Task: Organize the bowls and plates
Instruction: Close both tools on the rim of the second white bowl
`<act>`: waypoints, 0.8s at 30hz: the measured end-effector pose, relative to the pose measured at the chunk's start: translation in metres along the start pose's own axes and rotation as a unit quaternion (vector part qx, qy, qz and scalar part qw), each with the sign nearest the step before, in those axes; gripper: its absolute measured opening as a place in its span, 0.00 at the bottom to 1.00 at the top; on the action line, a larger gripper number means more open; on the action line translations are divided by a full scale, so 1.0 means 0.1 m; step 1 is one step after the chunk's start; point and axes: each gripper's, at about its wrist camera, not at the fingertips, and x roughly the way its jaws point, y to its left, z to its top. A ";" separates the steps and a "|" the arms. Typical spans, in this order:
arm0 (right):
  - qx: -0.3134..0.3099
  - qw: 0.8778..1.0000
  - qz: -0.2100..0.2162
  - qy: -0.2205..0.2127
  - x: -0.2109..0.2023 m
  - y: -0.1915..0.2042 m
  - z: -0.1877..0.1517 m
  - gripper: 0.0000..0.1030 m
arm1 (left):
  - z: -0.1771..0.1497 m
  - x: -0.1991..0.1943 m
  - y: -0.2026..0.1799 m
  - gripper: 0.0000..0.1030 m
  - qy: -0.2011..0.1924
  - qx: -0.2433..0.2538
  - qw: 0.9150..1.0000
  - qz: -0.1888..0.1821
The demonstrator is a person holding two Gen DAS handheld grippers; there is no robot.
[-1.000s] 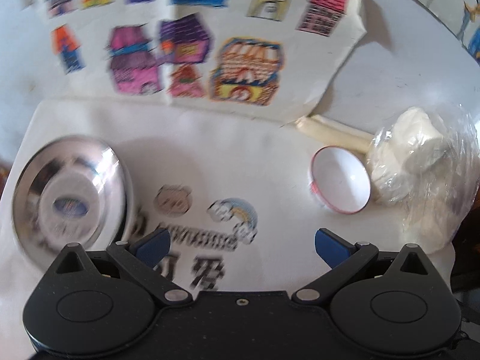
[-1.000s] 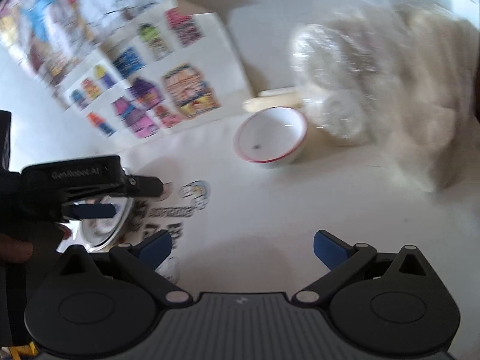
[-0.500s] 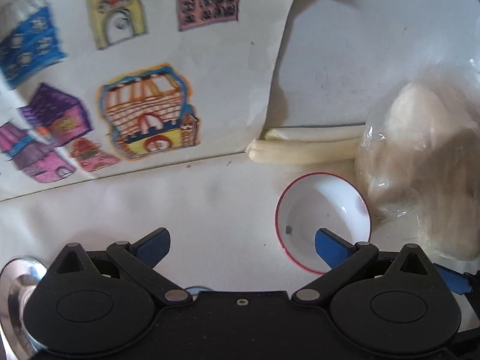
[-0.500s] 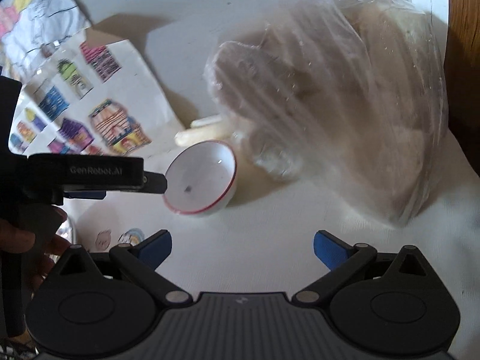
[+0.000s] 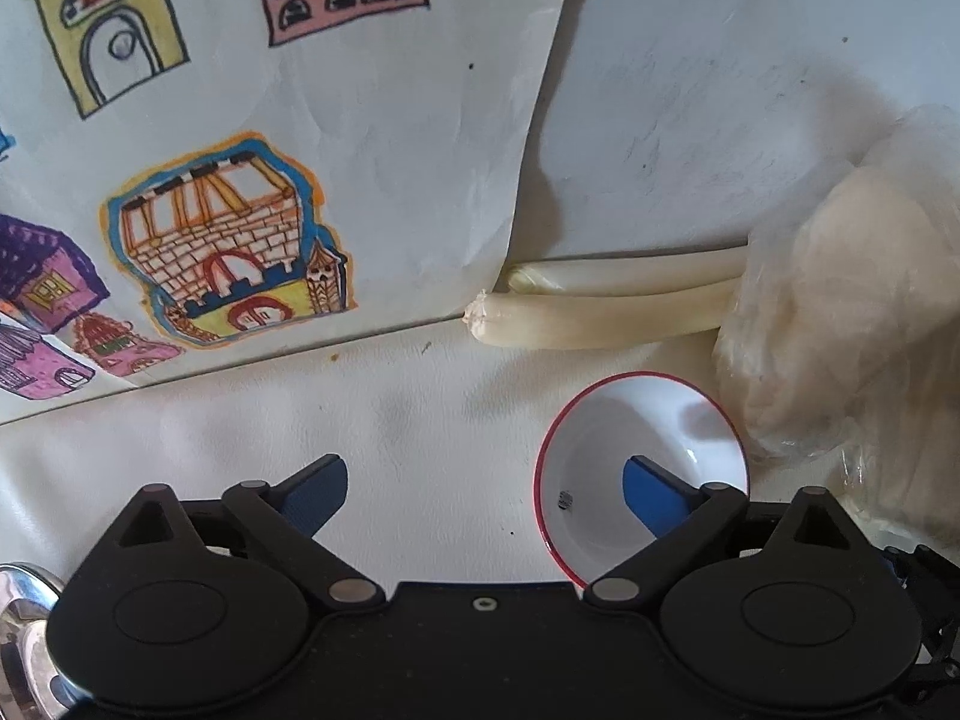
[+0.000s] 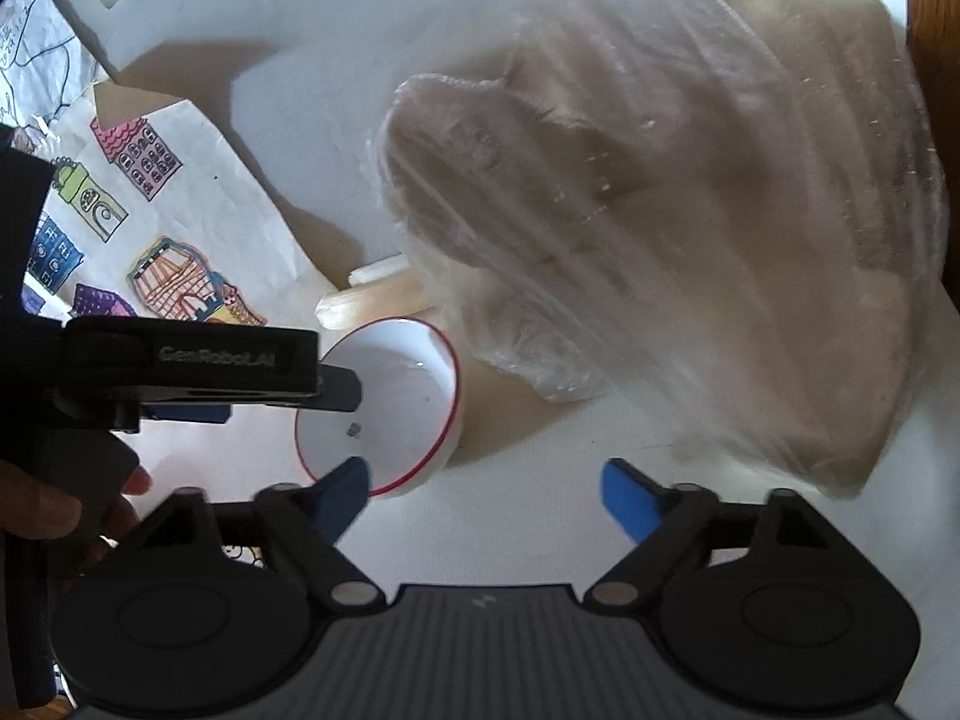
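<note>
A white bowl with a red rim (image 5: 606, 468) stands on the white table, also in the right wrist view (image 6: 408, 402). My left gripper (image 5: 485, 489) is open; its right finger sits over the bowl's inside and its left finger outside the rim. From the right wrist view the left gripper (image 6: 288, 390) reaches over the bowl's left rim. My right gripper (image 6: 483, 495) is open and empty, just right of the bowl, its left finger above the near rim. A steel bowl (image 5: 24, 630) shows at the lower left edge.
A clear plastic bag of pale lumps (image 6: 690, 228) lies right of the bowl, also in the left wrist view (image 5: 852, 324). Two pale rolled sticks (image 5: 600, 312) lie behind the bowl. Paper sheets with coloured house drawings (image 5: 240, 180) cover the far left.
Both grippers have moved right and closer to the red-rimmed bowl. The left gripper's right finger now hangs over the bowl's inside. The steel bowl has slid to the frame's edge.
</note>
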 end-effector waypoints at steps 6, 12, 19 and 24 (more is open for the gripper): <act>0.003 1.000 0.005 -0.002 0.10 0.09 0.03 0.78 | 0.04 0.07 0.05 0.82 0.005 0.002 1.000 -0.003; 0.001 1.000 0.005 0.001 0.17 0.13 0.08 0.61 | 0.02 0.13 0.06 0.59 0.014 -0.004 1.000 -0.026; 0.000 1.000 0.011 0.004 0.22 0.15 0.09 0.41 | -0.02 0.15 0.04 0.30 0.017 -0.014 0.999 -0.046; -0.004 1.000 0.019 0.006 0.26 0.19 0.10 0.31 | -0.08 0.18 0.00 0.12 0.017 -0.032 0.998 -0.061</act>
